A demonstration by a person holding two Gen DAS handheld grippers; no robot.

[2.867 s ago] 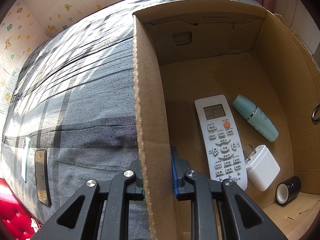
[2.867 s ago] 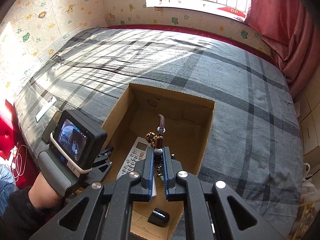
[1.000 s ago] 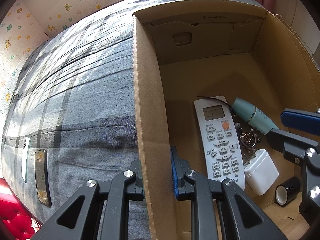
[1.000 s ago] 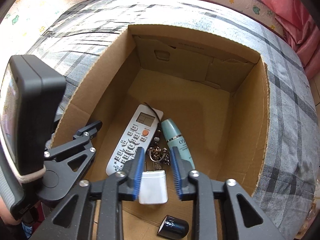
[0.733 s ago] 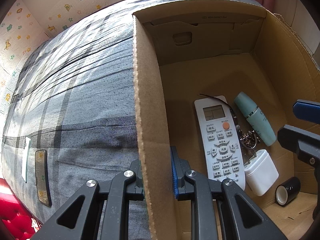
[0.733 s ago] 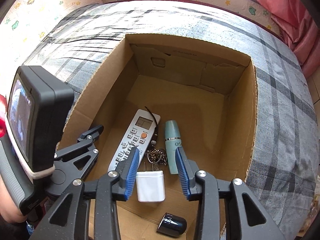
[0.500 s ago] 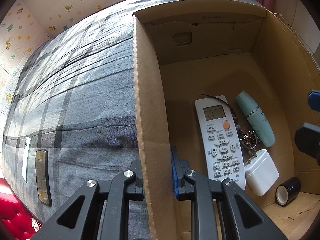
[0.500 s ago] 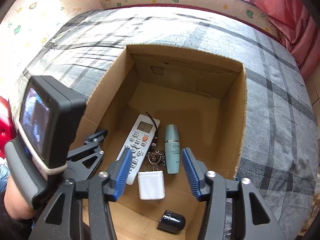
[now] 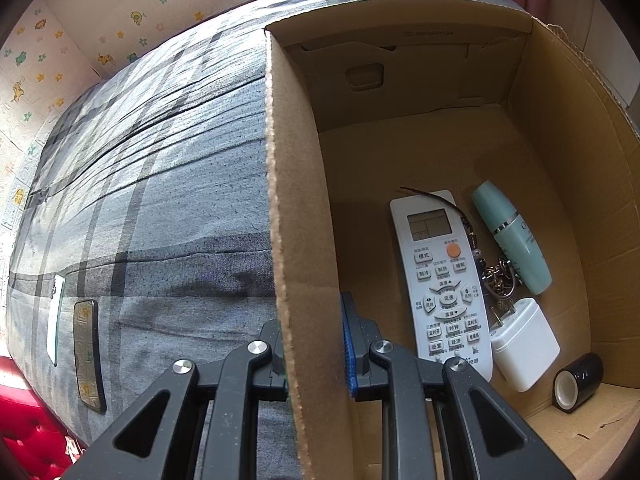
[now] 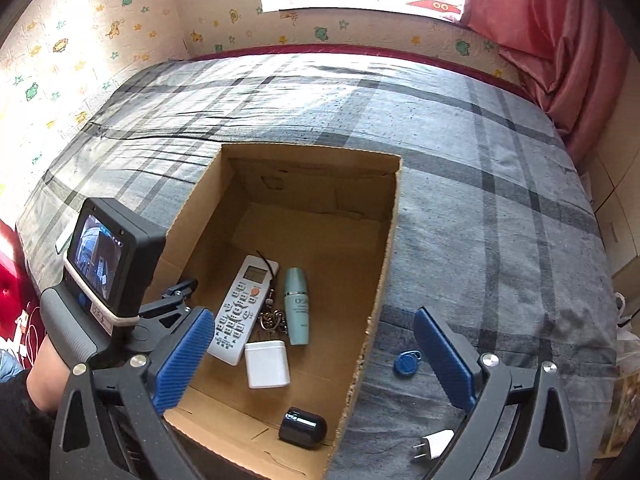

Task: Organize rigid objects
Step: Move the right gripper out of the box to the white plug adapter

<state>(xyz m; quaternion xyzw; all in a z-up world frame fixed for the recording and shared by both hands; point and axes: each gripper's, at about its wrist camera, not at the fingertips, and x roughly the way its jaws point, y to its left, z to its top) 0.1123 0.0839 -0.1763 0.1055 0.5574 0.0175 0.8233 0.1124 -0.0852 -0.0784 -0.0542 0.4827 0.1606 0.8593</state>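
Cardboard box point(image 10: 384, 264) wall between pinching left hand-held gripper point(image 9: 314, 344) (right hand-held gripper point(image 10: 316, 356) spread above)

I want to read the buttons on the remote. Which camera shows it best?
The left wrist view: the remote lies close and large, screen and button labels visible. In the right wrist view it is whole but farther and smaller, its labels unreadable.
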